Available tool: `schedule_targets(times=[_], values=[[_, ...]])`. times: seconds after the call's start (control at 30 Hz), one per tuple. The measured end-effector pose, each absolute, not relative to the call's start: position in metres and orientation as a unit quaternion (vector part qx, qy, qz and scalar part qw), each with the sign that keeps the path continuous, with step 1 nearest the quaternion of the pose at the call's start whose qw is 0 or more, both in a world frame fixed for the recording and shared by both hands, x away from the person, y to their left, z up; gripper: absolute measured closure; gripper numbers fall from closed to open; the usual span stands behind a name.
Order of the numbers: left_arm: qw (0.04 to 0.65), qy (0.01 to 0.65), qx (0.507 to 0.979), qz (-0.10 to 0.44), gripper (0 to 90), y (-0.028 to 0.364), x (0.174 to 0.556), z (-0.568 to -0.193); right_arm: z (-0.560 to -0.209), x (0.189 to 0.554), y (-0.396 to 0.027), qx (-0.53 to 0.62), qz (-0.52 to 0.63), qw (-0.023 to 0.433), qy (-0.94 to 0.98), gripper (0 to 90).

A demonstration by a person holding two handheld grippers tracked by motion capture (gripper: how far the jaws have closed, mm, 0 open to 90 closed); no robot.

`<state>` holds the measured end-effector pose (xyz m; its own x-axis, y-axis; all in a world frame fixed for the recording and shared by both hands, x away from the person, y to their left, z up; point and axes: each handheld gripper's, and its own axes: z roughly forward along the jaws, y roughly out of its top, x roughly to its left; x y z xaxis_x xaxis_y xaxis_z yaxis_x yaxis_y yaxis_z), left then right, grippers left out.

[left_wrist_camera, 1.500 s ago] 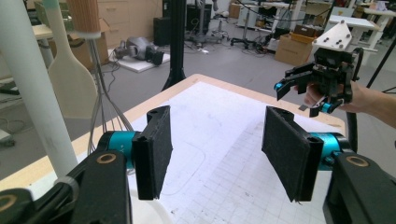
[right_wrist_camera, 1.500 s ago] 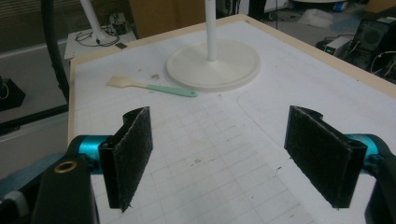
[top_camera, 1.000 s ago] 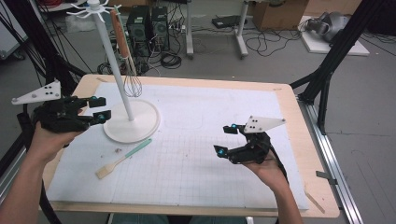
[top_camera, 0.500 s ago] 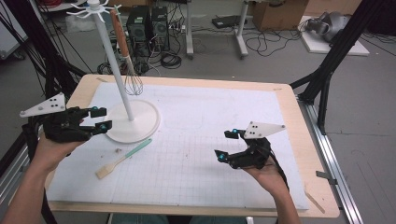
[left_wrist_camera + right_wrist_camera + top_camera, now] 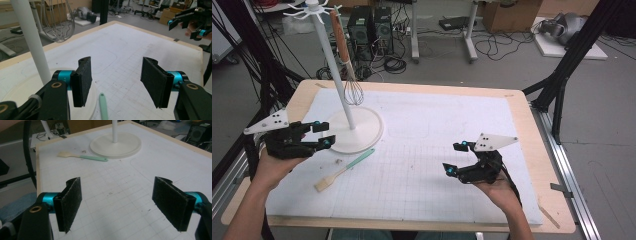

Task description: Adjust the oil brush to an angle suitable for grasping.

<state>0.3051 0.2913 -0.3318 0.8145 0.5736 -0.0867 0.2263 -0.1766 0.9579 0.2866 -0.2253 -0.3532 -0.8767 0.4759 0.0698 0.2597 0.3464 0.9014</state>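
Observation:
A white hook stand [image 5: 332,70] rises from a round base [image 5: 367,131] at the mat's far left, and a wire whisk [image 5: 353,90] with a wooden handle hangs from it. A brush with a mint-green handle [image 5: 345,169] lies flat on the mat just in front of the base. My left gripper [image 5: 325,134] hovers open at the base's left rim, with nothing between its pads [image 5: 82,82]. In the left gripper view the green handle [image 5: 103,106] lies below the jaws. My right gripper [image 5: 453,158] is open and empty over the mat's right half, pointing toward the stand base [image 5: 117,145] and the brush [image 5: 82,156].
A white gridded mat [image 5: 437,120] covers most of the wooden table [image 5: 534,135]. Black frame posts stand at the left and right of the table. Cables, boxes and computer cases sit on the floor beyond the far edge.
My left gripper has sunk toward the table beside the stand base, its jaws held equally wide. The right gripper has stayed about where it was.

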Motion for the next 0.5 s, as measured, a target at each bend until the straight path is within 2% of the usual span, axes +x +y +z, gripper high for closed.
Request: schedule_targets(times=[0.5], values=[[0.585,0.271,0.749,0.153,42.7,0.289,0.303,-0.355,-0.356,0.285,-0.226,0.229,0.526,0.1,0.813,22.9]])
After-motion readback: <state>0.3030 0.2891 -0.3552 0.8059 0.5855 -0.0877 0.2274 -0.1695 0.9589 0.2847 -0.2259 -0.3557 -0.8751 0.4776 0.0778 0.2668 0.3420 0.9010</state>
